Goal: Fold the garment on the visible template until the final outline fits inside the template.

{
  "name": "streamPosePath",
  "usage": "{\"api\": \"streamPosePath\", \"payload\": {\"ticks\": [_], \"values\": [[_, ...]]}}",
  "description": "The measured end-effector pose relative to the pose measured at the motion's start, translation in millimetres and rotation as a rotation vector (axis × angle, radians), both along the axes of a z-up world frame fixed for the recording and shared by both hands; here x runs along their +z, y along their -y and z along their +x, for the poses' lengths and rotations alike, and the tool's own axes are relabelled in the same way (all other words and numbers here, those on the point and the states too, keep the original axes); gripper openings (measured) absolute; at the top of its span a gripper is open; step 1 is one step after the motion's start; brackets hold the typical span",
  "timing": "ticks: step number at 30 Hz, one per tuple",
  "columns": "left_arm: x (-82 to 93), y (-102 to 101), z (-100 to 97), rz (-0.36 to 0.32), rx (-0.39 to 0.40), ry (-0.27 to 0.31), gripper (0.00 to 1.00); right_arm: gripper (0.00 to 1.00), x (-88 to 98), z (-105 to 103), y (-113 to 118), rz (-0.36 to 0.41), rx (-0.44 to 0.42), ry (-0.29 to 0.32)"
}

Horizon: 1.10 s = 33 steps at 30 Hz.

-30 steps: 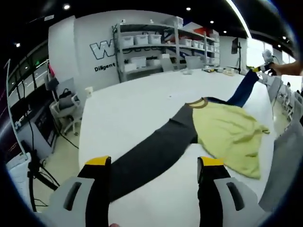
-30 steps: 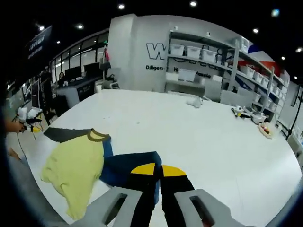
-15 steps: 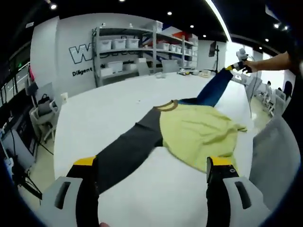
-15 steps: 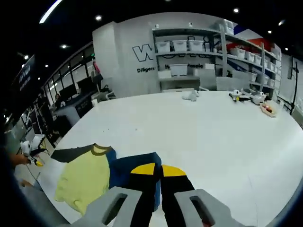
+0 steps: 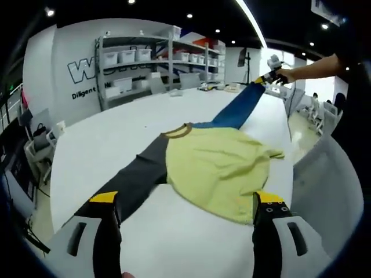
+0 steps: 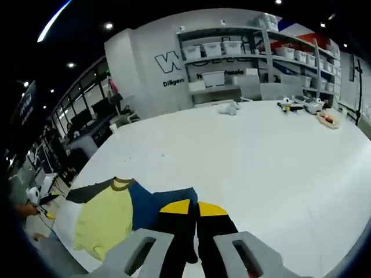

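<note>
garment [image 5: 217,165]: a long-sleeved top with a yellow-green body, an olive-brown collar, one dark grey sleeve and one blue sleeve, lay spread on the white table [image 5: 116,139].
grey sleeve [image 5: 136,176]: ran flat across the table from the collar toward the near left, ending between the left gripper's jaws in the left gripper view.
blue sleeve [image 5: 237,107]: stretched from the collar to the far right, lifted off the table at its end.
left gripper [image 5: 188,200]: its yellow-tipped black jaws stood wide apart, holding nothing, above the near edge of the table, just in front of the garment.
right gripper [image 6: 193,207]: its jaws were pressed together and clamped on the end of the blue sleeve; in the left gripper view it [image 5: 268,75] was seen far right, held by a person's hand [image 5: 284,74].
body of the garment: lay rumpled, its hem toward the near right edge of the table; in the right gripper view the garment [image 6: 107,217] lay near left of the jaws.
shelving [image 6: 255,55]: stood far behind the table against a white wall, holding white bins.
small items [image 6: 307,107]: lay on the far right part of the table, too small to identify.
</note>
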<state>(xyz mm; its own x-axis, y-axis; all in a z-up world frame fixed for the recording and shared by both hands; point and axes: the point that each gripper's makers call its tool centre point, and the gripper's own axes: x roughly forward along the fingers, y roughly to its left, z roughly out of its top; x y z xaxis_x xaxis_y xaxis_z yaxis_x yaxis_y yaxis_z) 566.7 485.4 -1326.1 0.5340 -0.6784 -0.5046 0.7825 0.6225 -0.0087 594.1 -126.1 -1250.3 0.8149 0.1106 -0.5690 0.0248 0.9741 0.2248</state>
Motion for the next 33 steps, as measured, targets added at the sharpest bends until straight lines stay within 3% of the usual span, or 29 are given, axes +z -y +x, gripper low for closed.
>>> {"api": "streamPosePath", "payload": {"ticks": [17,20,25,33], "values": [[12.3,23,-9.2,0.005,-0.015,-0.004,0.91,0.00,-75.0,-22,33,-0.003,-0.066,-0.135],[12.3,25,-7.3,0.010,-0.012,-0.005,0.91,0.00,-76.0,-21,46,-0.069,-0.085,-0.112],[11.1,31,-6.3,0.009,-0.010,-0.008,0.92,0.00,-76.5,-24,59,-0.065,-0.100,-0.106],[4.3,38,-6.4,0.007,-0.021,-0.018,0.92,0.03,-69.3,-26,46,-0.086,-0.034,-0.076]]}}
